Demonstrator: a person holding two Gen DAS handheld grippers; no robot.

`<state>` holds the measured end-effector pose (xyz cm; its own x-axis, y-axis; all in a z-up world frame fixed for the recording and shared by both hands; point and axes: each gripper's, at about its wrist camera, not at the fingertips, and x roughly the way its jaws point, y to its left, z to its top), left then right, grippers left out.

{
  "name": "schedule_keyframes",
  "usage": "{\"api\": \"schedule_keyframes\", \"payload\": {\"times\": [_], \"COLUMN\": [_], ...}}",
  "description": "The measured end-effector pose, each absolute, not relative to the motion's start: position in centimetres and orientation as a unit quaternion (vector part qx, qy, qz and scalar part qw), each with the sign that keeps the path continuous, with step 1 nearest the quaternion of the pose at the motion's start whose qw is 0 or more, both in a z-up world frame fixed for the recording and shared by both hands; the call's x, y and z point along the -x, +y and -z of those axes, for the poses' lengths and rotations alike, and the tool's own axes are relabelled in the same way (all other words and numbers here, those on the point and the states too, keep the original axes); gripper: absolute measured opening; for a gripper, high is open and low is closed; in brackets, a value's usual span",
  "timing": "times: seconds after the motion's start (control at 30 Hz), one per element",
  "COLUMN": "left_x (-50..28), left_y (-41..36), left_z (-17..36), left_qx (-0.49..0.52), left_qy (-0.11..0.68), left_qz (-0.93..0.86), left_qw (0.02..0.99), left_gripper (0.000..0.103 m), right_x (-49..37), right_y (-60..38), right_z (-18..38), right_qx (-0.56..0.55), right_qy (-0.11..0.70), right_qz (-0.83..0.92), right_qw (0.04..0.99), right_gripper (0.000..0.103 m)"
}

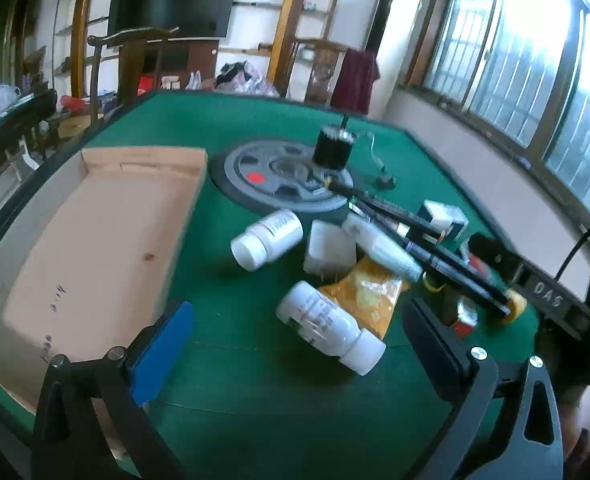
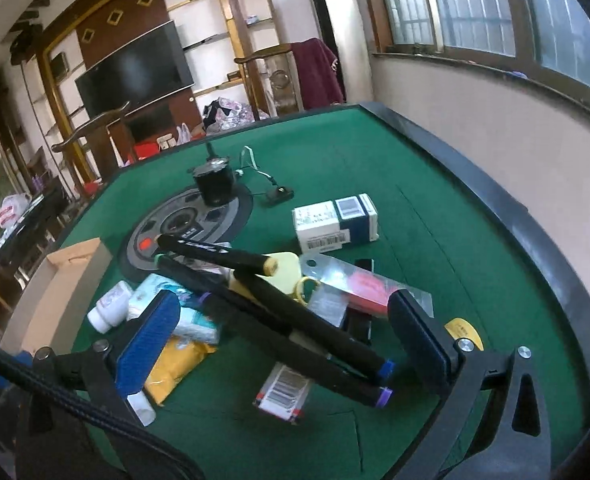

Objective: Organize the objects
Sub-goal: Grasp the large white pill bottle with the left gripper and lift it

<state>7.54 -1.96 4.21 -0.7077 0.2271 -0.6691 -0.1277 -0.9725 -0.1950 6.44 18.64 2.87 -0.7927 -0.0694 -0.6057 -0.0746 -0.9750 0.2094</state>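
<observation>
Left gripper (image 1: 295, 344) and right gripper (image 2: 283, 340), each with fingers spread apart and holding nothing, poised over clutter near the middle of the green felt table (image 1: 255, 128). The nearer white plastic pill bottle (image 1: 329, 326), lying on its side just beside the yellow foil sachet (image 1: 369, 294) and well apart from the empty shallow cardboard box (image 1: 95, 240) at the table's left edge, is probably light, rigid and smooth. It will likely roll, so it should be taken across the labelled body, not the cap.

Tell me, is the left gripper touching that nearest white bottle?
Apart. The left wrist view shows green felt between the open left gripper and the bottle.
</observation>
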Motion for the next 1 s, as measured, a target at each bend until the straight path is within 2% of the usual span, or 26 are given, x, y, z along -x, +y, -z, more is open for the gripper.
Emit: {"api": "schedule_keyframes", "payload": {"times": [0.17,0.27,0.33,0.37,0.43,0.5,0.63,0.83,0.9,1.0], "left_x": [-6.9,-6.3,-6.3,-6.4,-6.6,-6.8,-6.6,-6.5,-6.5,-7.0], "left_y": [-1.2,-1.2,-1.0,-0.9,-0.6,-0.4,-1.0,-0.4,-0.9,-1.9], "left_z": [-2.4,-1.3,-1.0,-1.0,-1.4,-1.5,-0.6,-1.0,-1.1,-1.4], "left_qx": [0.394,0.424,0.436,0.438,0.433,0.432,0.452,0.450,0.449,0.447], "left_qy": [-0.061,-0.069,-0.075,-0.077,-0.061,-0.047,-0.071,-0.035,-0.048,-0.067], "left_qz": [-0.915,-0.900,-0.892,-0.890,-0.893,-0.895,-0.882,-0.886,-0.884,-0.882], "left_qw": [0.059,0.078,0.092,0.104,0.108,0.105,0.111,0.108,0.120,0.133], "left_gripper": [0.101,0.098,0.077,0.072,0.051,0.049,0.048,0.048,0.038,0.029], "right_x": [-6.6,-6.8,-6.9,-7.0,-7.1,-7.1,-7.0,-6.8,-6.9,-6.9], "right_y": [19.4,19.4,19.3,19.3,19.3,19.5,19.8,19.3,19.2,19.0], "right_z": [-2.5,-2.5,-2.6,-2.6,-2.7,-2.6,-2.1,-1.9,-1.9,-2.0], "right_qx": [0.322,0.324,0.326,0.327,0.327,0.328,0.336,0.342,0.342,0.340], "right_qy": [0.131,0.133,0.133,0.133,0.136,0.143,0.156,0.146,0.140,0.130], "right_qz": [-0.938,-0.936,-0.936,-0.936,-0.935,-0.934,-0.929,-0.928,-0.929,-0.931], "right_qw": [-0.007,-0.014,-0.017,-0.017,-0.017,-0.016,-0.014,-0.009,-0.005,0.001], "right_gripper": [0.103,0.103,0.103,0.103,0.103,0.103,0.103,0.103,0.103,0.103]}}
